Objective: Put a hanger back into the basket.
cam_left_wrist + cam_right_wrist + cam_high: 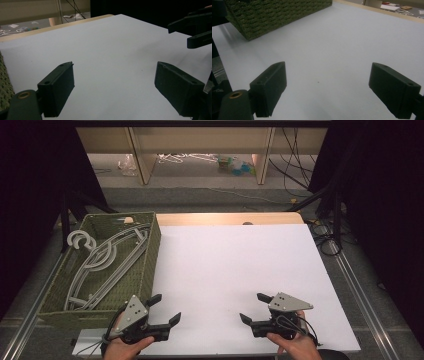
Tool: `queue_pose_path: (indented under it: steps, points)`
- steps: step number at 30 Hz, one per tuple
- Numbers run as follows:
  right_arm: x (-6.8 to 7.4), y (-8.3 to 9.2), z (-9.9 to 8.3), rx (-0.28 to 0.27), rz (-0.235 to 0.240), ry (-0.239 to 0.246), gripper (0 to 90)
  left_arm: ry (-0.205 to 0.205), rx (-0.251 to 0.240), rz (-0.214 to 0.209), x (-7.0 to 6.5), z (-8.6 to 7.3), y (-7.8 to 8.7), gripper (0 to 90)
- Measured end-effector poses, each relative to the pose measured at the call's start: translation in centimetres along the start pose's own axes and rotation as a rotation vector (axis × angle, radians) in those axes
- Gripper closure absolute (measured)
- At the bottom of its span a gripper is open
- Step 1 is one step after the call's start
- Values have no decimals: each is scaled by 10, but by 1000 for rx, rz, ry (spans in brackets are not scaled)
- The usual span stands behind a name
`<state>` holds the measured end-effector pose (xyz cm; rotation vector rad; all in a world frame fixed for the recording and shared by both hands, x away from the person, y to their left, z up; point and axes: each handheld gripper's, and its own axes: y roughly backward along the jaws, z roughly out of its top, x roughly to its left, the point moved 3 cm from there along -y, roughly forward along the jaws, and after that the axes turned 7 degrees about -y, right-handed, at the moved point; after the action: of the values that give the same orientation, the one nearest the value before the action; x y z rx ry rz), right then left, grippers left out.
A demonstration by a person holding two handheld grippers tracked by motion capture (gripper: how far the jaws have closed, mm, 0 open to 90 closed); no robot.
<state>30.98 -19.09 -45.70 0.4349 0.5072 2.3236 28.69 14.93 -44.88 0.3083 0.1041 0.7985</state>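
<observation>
Two grippers in frame, both low at near edge of table, each in a person's hand. Left gripper (166,308): black matte body, grey three-cornered plate on top, jaws spread wide, nothing between them. Its own view confirms: two blocky black pads (58,88), flat-faced, wide gap, bare white surface between. Right gripper (254,307): same build, black cable looped at rear, jaws wide apart, nothing gripped. Its own view: chunky rectangular pads (271,86), small screw holes in top faces, bare surface between. Grippers well apart, jaw tips angled toward each other and toward table centre; right gripper's jaws also seen at upper right of left gripper view.

Table (235,265): smooth white matte top, rectangular, pale wood strip along far edge.

Basket (149,265): green woven, coarse ribbed weave, rectangular w/ straight walls, sits at left edge of table, just beside left gripper. Weave texture clear in right gripper view. Contents: hangers (102,262), pale grey, smooth plastic look, several stacked lengthwise, curved shoulders, round hook ends at far left, one hook over rim. Exact count cannot be told. Neither gripper touches basket or hangers.

Beyond table: grey floor, pale wood shelf legs, loose cables, small scattered items, too small to ID.
</observation>
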Motion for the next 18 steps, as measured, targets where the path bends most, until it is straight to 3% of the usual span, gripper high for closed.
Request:
queue_pose_path:
  steps: [1, 3, 4, 5, 8, 10, 12, 13, 18]
  points:
    - [0, -1, 0, -6, 2, -1, 157, -29, 12, -1, 1, 1, 1, 159]
    - [-1, 0, 1, -5, -4, -1, 157, -3, 14, 1, -1, 0, 0, 159]
    - [-2, -1, 1, -22, -10, 14, 157, -31, 16, -4, 0, 0, 0, 159]
    - [-1, 0, 1, 2, 2, -3, 157, -17, 17, -7, -1, 0, -1, 159]
    - [-1, 0, 1, 0, -7, 2, 157, -12, 19, -7, -2, 0, -1, 159]
    - [-1, 0, 1, -12, -11, 13, 157, -41, 14, -20, -2, 0, -2, 160]
    - [-1, 0, 1, -13, -15, 13, 157, -38, 24, -21, -3, -1, -2, 159]
    - [-2, 0, 1, -13, -16, 13, 157, -15, 25, -17, -5, -1, -2, 160]
    - [0, 0, 1, -6, -8, 4, 157, -29, 48, -34, -9, -5, -5, 159]
